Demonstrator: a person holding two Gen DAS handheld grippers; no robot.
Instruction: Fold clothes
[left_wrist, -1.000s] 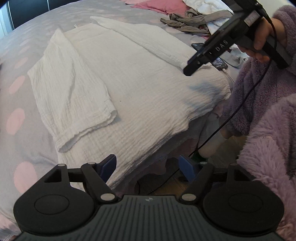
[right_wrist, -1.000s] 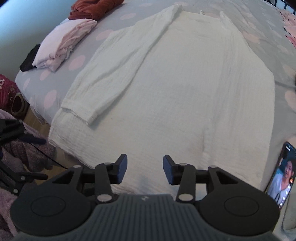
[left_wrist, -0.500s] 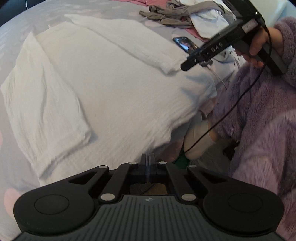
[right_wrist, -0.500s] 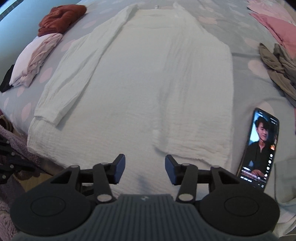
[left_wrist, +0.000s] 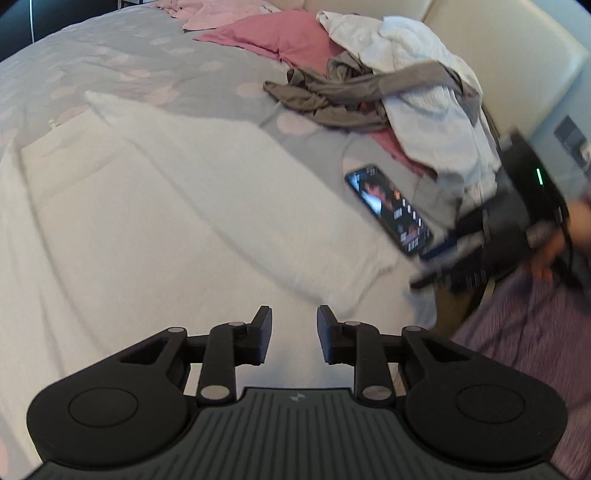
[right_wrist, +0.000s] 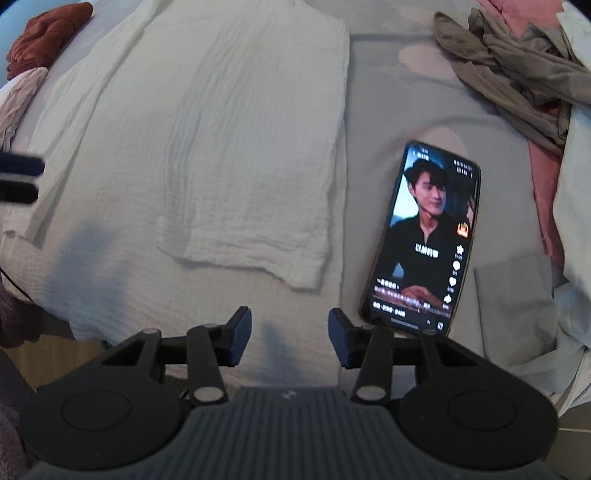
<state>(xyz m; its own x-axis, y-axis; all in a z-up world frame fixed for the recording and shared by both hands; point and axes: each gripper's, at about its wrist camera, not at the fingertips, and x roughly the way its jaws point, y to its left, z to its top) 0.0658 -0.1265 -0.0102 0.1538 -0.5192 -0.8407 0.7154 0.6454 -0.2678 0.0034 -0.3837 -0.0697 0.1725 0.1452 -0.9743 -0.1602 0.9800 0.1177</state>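
Observation:
A white crinkled long-sleeved top lies flat on the grey bed with both sleeves folded in over its body; it also shows in the right wrist view. My left gripper is open and empty, low over the top's lower part near the bed edge. My right gripper is open and empty over the hem, just below the folded right sleeve cuff. The right gripper shows blurred at the right of the left wrist view.
A lit phone lies on the bed right of the top, close to my right gripper; it also shows in the left wrist view. A heap of grey, white and pink clothes lies beyond it. Folded pink and rust garments sit far left.
My left gripper, shut half a second ago, has opened and swung right over the top. My right gripper has moved right and down toward the hem and phone.

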